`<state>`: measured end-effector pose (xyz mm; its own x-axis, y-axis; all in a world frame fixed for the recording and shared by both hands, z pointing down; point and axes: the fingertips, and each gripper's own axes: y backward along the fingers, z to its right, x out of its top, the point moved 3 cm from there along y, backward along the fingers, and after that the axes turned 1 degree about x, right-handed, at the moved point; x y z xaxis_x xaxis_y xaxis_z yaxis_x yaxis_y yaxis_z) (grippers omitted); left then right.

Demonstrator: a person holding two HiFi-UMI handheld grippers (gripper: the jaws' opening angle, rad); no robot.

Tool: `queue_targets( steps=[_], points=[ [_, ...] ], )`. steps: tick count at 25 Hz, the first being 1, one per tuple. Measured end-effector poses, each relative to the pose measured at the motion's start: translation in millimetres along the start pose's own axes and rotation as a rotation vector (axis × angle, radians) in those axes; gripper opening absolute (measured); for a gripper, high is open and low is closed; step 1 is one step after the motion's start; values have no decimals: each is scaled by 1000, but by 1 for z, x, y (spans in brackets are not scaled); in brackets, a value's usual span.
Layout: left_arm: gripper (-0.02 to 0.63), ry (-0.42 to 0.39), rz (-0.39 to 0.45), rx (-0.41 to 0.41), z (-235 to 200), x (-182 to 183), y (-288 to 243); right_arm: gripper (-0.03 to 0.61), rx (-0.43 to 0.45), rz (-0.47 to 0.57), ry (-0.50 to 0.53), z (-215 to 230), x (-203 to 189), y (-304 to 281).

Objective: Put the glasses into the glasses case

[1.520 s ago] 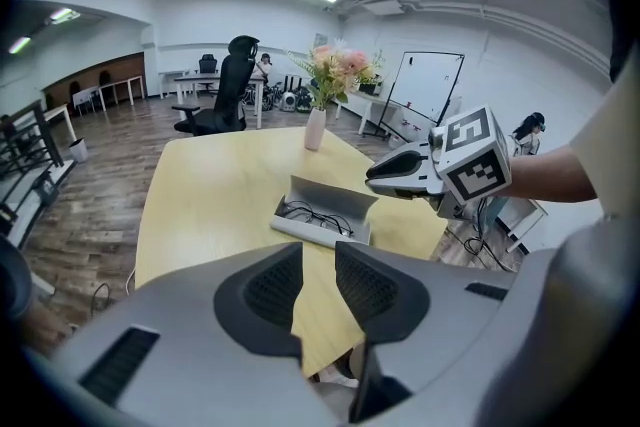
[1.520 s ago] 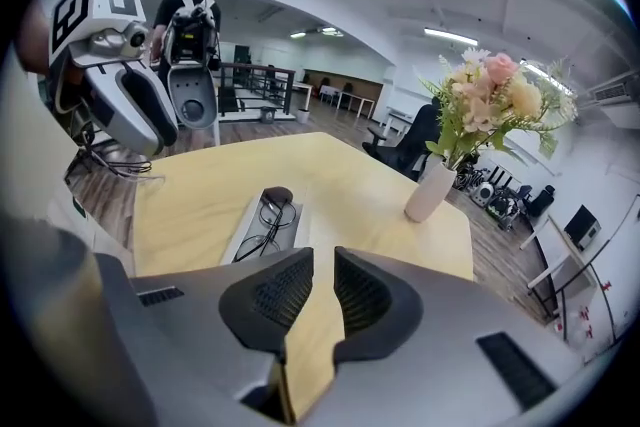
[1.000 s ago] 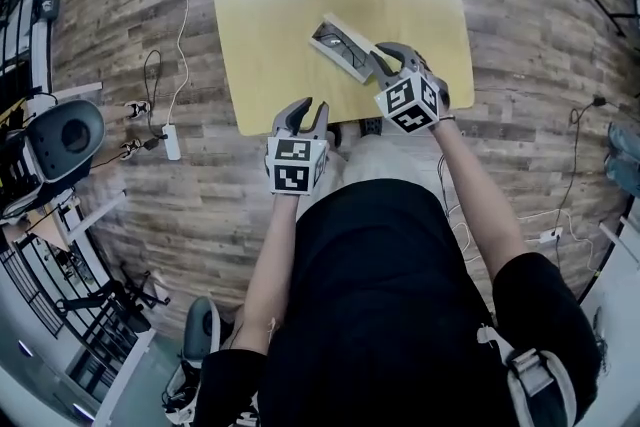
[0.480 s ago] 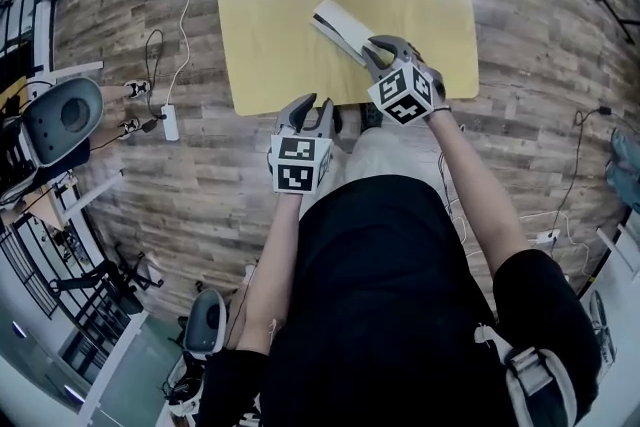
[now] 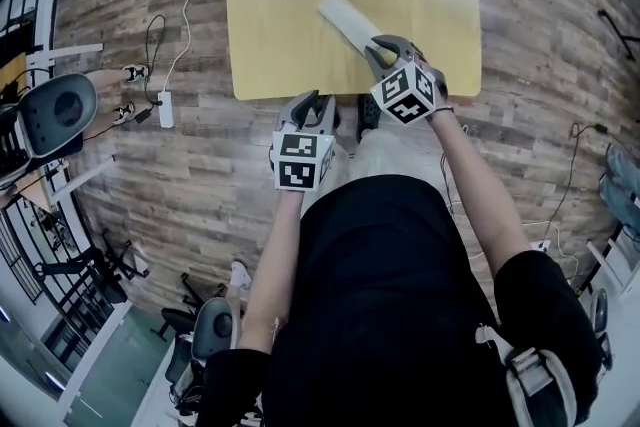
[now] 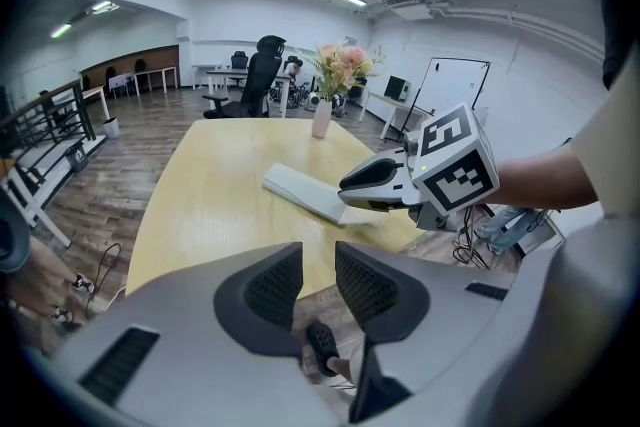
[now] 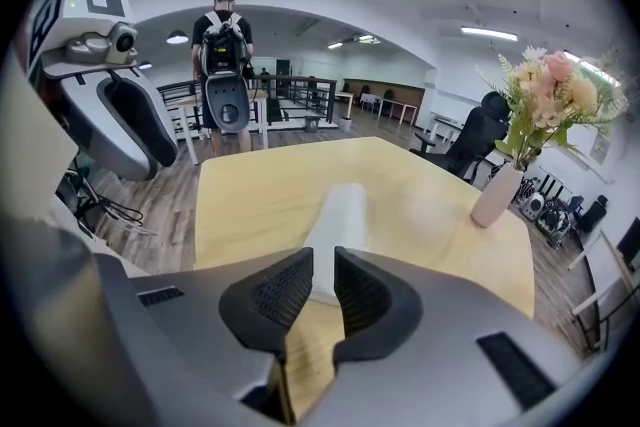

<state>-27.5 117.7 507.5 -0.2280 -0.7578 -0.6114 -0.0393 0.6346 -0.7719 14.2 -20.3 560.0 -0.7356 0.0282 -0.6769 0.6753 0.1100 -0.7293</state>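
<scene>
On the tabletop (image 5: 270,25) the glasses case (image 5: 345,15) lies shut, glasses not visible (we judge them inside). Right tool (image 5: 386,47) sits at the case's near end, jaws a narrow slit apart, clamping nothing. Left tool (image 5: 312,105) hangs off the tabletop edge, slightly parted, empty. We read this as the closing-out step; next we'd confirm the case is fully shut and back off.

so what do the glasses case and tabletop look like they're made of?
Glasses case: pale grey-white, matte, no glare; probably plastic or a covered hard shell, can't tell which. Table: light yellow, faint grain, soft sheen; likely laminate or veneer.
</scene>
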Motion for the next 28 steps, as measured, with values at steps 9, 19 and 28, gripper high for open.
queue_targets(
  steps=[9, 19, 28],
  points=[
    [112, 16, 73, 25, 5, 4, 22, 71, -9, 49, 63, -17, 19, 28],
    [112, 2, 218, 32, 12, 36, 51, 44, -58, 147, 65, -21, 47, 84],
    [87, -7, 385, 41, 12, 79, 80, 27, -87, 313, -36, -12, 94, 139]
  ],
)
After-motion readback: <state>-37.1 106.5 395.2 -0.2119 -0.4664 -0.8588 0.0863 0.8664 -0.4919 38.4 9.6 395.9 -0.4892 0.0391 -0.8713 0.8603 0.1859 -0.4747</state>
